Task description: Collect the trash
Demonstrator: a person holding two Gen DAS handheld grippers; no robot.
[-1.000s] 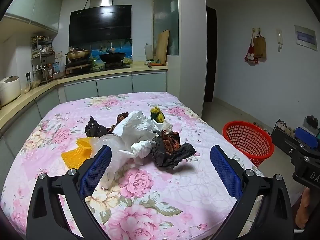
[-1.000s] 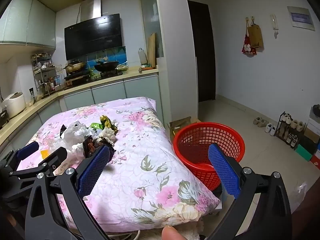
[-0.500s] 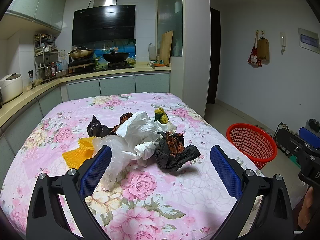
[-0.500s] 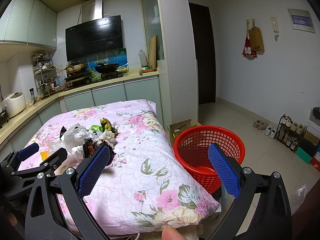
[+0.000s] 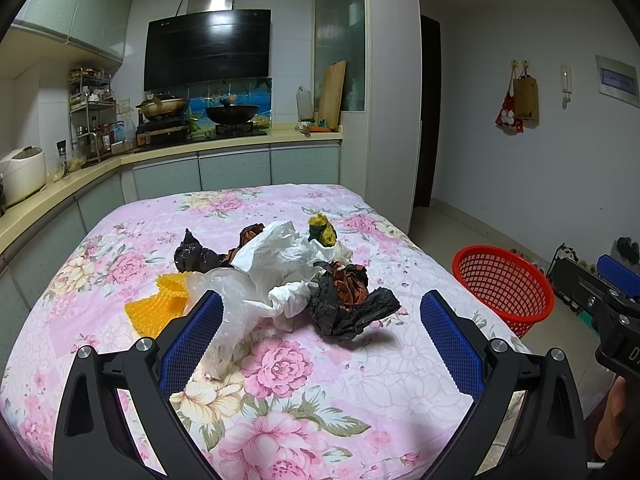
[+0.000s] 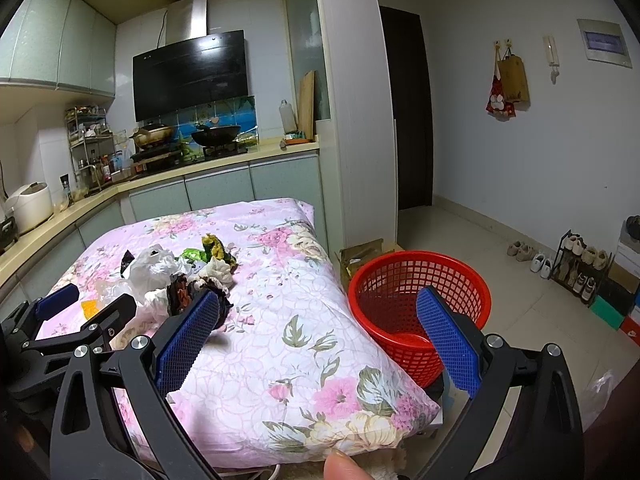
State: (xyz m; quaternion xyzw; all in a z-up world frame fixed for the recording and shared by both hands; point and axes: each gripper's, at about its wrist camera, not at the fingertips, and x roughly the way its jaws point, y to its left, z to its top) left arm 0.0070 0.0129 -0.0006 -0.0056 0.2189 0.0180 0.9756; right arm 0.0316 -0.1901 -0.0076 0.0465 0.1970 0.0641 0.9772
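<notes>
Heaped mid-table on the floral tablecloth (image 5: 280,364), left to right: yellow honeycomb wrapper (image 5: 158,307), clear plastic bag (image 5: 228,300), white crumpled bag (image 5: 280,256), black crumpled bag (image 5: 352,308). Likely light, limp, slippery; best pinched at a bunched fold. Red basket (image 5: 504,288) on the floor, right. Left gripper (image 5: 320,342) and right gripper (image 6: 316,344) spread wide, empty.

white letter "d" on the right tool (image 5: 618,334), rest cut off
</notes>
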